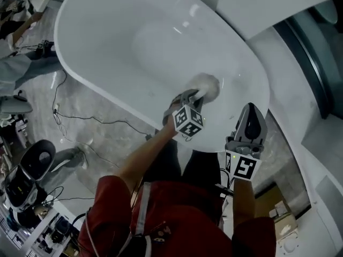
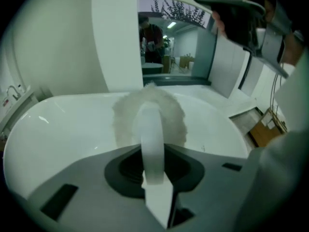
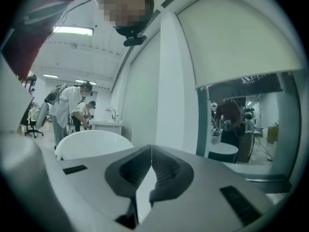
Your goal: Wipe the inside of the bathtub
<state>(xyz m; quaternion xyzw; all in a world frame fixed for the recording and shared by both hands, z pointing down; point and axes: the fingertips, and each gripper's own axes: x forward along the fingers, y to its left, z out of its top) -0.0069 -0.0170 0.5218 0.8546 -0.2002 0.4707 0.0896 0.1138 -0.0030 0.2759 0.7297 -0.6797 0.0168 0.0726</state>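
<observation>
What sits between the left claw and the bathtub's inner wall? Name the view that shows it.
A fluffy white cloth, clamped in the left claw and pressed against the bathtub wall. The left gripper view shows it.

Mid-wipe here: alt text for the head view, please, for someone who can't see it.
From above, the left gripper, shut on a fluffy white cloth, holds it against the inside of a white bathtub. The right gripper is shut and empty beside the tub's near end. Cables lie on the floor at left.
</observation>
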